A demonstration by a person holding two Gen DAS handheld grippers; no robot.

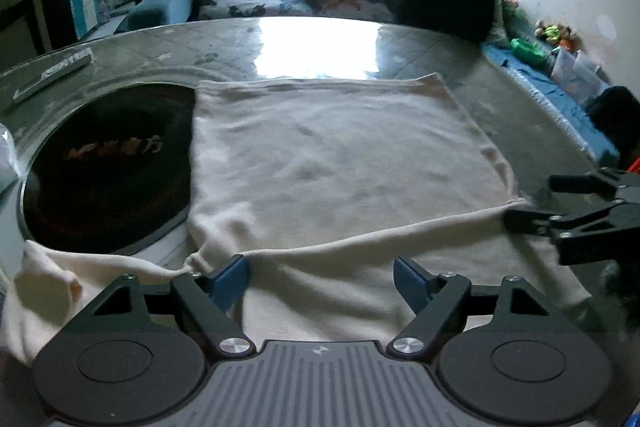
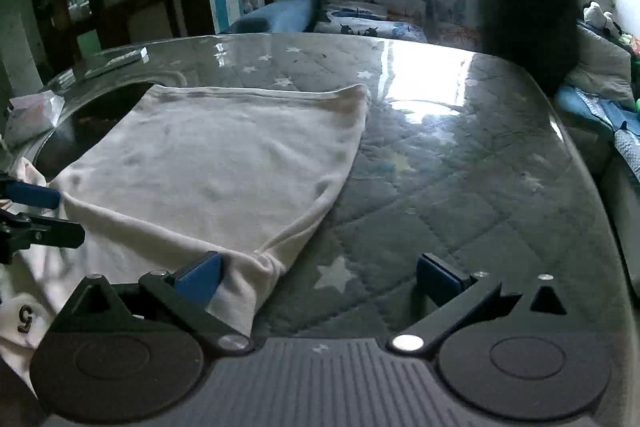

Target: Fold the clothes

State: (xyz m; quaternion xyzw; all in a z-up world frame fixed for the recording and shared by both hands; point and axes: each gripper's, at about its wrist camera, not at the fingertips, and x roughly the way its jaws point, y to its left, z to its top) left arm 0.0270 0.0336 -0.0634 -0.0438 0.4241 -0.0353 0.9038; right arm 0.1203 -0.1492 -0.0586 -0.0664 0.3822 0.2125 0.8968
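Centrally on the glossy tabletop [image 2: 460, 163] lies a cream garment [image 1: 332, 163], partly folded, its left portion overlapping a dark round inset [image 1: 108, 171]. Left tongs [image 1: 320, 277] stand released, jaws spread above the near fold edge. Right tongs [image 2: 318, 277] are likewise spread, the left pad touching the garment's near right corner without pinching it. The fabric appears light, soft and limp, likely to sag and wrinkle when lifted and to slide on the slick surface; the hemmed corners of the near edge offer the firmest hold.
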